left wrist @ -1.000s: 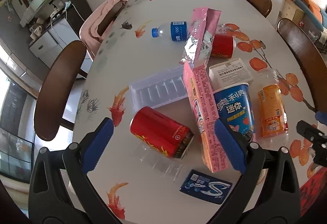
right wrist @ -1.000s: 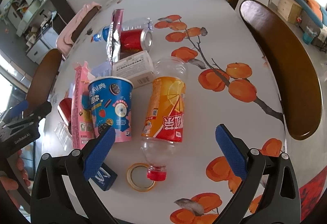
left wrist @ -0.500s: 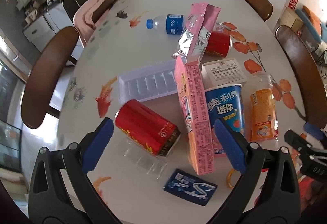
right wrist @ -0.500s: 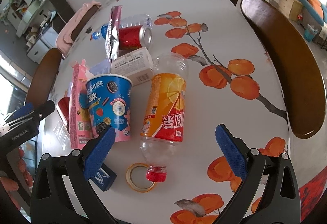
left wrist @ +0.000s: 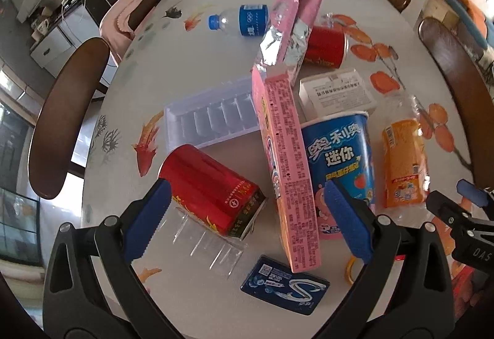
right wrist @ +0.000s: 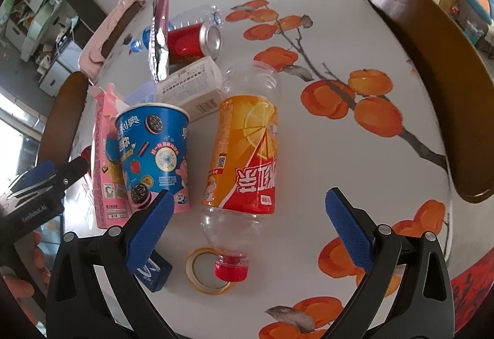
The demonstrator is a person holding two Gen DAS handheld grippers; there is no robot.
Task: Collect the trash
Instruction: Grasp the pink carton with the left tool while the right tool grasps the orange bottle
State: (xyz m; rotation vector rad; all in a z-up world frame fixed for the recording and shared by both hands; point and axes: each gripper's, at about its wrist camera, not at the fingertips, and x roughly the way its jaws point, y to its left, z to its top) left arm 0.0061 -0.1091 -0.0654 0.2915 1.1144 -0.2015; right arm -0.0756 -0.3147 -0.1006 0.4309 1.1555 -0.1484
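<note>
Trash lies spread on a round white table (left wrist: 216, 45). In the left wrist view my left gripper (left wrist: 247, 218) is open and empty, above a red can (left wrist: 210, 187) lying on its side and a pink box (left wrist: 284, 153). A blue gum pack (left wrist: 285, 285) lies near it. In the right wrist view my right gripper (right wrist: 247, 227) is open and empty, above an orange drink bottle (right wrist: 247, 153) with a red cap. A blue Oreo cup (right wrist: 154, 153) stands to its left and a tape ring (right wrist: 207, 271) lies by the cap.
A clear plastic tray (left wrist: 210, 119), a white carton (left wrist: 336, 91), a second red can (left wrist: 324, 45), a foil wrapper (left wrist: 284, 36) and a water bottle (left wrist: 244, 19) lie further back. Brown chairs (right wrist: 432, 76) ring the table. A pink cloth (left wrist: 132, 14) hangs on one chair.
My left gripper has come lower and closer over the red can and pink box. My right gripper has barely moved.
</note>
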